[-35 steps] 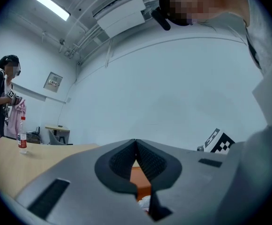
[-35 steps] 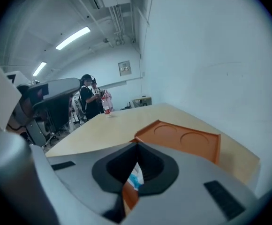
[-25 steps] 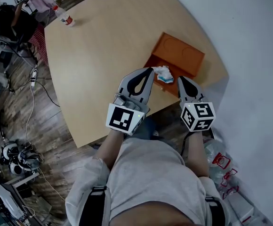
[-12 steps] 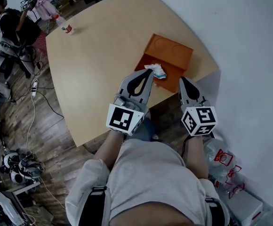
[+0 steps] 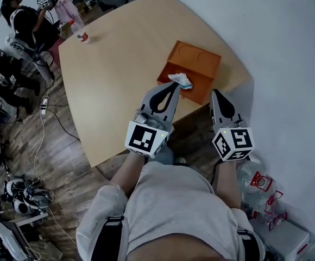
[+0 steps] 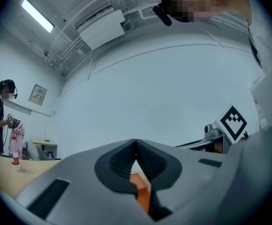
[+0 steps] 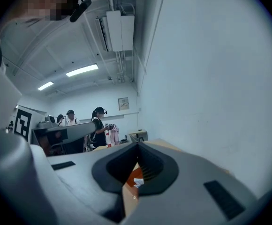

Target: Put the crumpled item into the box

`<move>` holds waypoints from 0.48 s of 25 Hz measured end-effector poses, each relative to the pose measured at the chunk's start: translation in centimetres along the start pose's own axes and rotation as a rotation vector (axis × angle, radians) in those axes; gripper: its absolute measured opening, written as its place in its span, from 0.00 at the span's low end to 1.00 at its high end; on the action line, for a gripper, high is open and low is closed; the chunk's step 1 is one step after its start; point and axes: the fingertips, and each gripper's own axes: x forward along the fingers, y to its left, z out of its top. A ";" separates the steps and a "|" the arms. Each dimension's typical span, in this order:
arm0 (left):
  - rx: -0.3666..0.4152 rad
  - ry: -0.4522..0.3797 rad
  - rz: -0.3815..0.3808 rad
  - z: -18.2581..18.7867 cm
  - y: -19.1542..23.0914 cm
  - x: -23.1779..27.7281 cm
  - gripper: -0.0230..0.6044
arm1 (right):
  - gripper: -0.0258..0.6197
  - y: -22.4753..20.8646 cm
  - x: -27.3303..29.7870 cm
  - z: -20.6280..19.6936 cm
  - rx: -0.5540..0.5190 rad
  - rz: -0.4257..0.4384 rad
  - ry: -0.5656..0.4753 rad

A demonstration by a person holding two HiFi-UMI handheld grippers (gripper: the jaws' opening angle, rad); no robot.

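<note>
An orange box (image 5: 196, 64) stands near the right edge of a light wooden table (image 5: 114, 75). The crumpled white and blue item (image 5: 180, 80) lies at the box's near side, free of both grippers. In the head view my left gripper (image 5: 174, 85) is shut and empty, its tip just short of the item. To the right of the box, my right gripper (image 5: 215, 92) is shut and empty, out past the table's edge. Through the hollow behind the shut jaws the box (image 6: 143, 193) shows in the left gripper view. The right gripper view shows the box (image 7: 129, 173) and the item (image 7: 138, 182).
A bottle (image 5: 80, 33) stands at the table's far left corner. People (image 5: 30, 16) are behind it at the back left. Cables (image 5: 49, 113) lie on the wooden floor to the left. A white wall (image 5: 288, 64) runs along the right, with clear plastic bags (image 5: 258, 189) at its foot.
Both grippers have drawn back from the box toward the person and risen. The crumpled item stays at the box, no longer flanked by both grippers.
</note>
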 end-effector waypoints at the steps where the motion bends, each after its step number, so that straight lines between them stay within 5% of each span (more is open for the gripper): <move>1: -0.001 -0.005 -0.003 0.2 0.0 -0.1 0.06 | 0.06 0.2 -0.2 0.3 -0.004 0.001 -0.010; 12: 0.009 -0.021 -0.091 1.3 0.5 -1.4 0.06 | 0.06 2.8 -1.7 2.0 -0.047 -0.071 -0.072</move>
